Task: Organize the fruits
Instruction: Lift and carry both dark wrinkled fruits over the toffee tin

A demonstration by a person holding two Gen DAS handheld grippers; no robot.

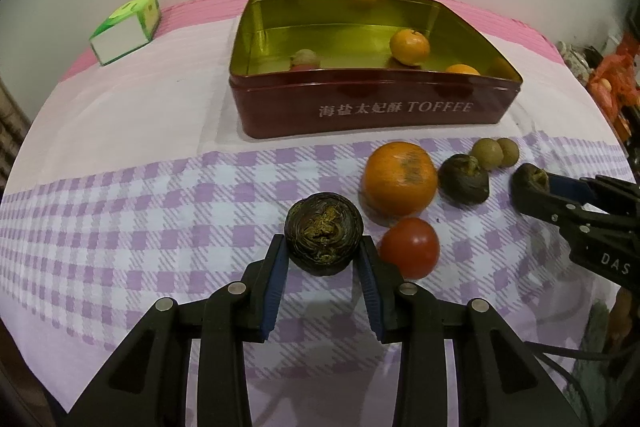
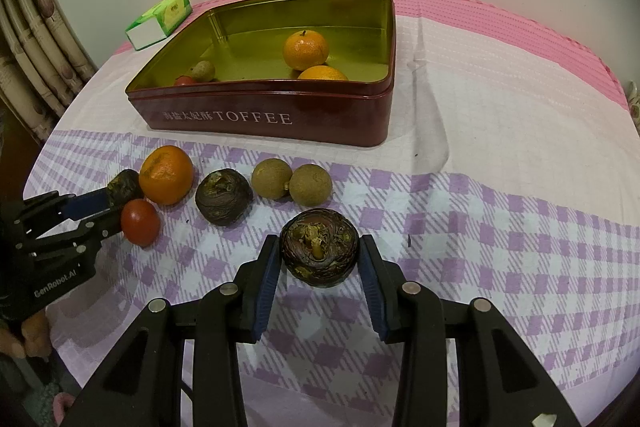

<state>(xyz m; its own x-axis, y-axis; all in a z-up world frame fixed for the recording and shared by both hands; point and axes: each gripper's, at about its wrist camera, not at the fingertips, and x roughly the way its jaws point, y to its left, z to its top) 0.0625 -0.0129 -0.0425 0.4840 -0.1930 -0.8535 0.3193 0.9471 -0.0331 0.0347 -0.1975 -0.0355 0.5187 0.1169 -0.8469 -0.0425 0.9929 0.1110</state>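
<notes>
Each gripper straddles a dark water chestnut on the checked cloth. My left gripper (image 1: 323, 251) has both pads touching its chestnut (image 1: 324, 233). My right gripper (image 2: 318, 257) is open around another chestnut (image 2: 319, 253), with a small gap at the right pad. A third chestnut (image 2: 223, 195), an orange (image 2: 166, 174), a small tomato (image 2: 140, 221) and two brown longans (image 2: 292, 181) lie between the grippers. The red toffee tin (image 2: 272, 115) behind holds two oranges (image 2: 306, 50), a longan (image 2: 203, 70) and a tomato (image 2: 185, 80).
A green and white tissue pack (image 2: 158, 21) lies at the far left by the wall. Curtains (image 2: 28, 67) hang at the left. Red clutter (image 1: 612, 83) sits beyond the table's right edge.
</notes>
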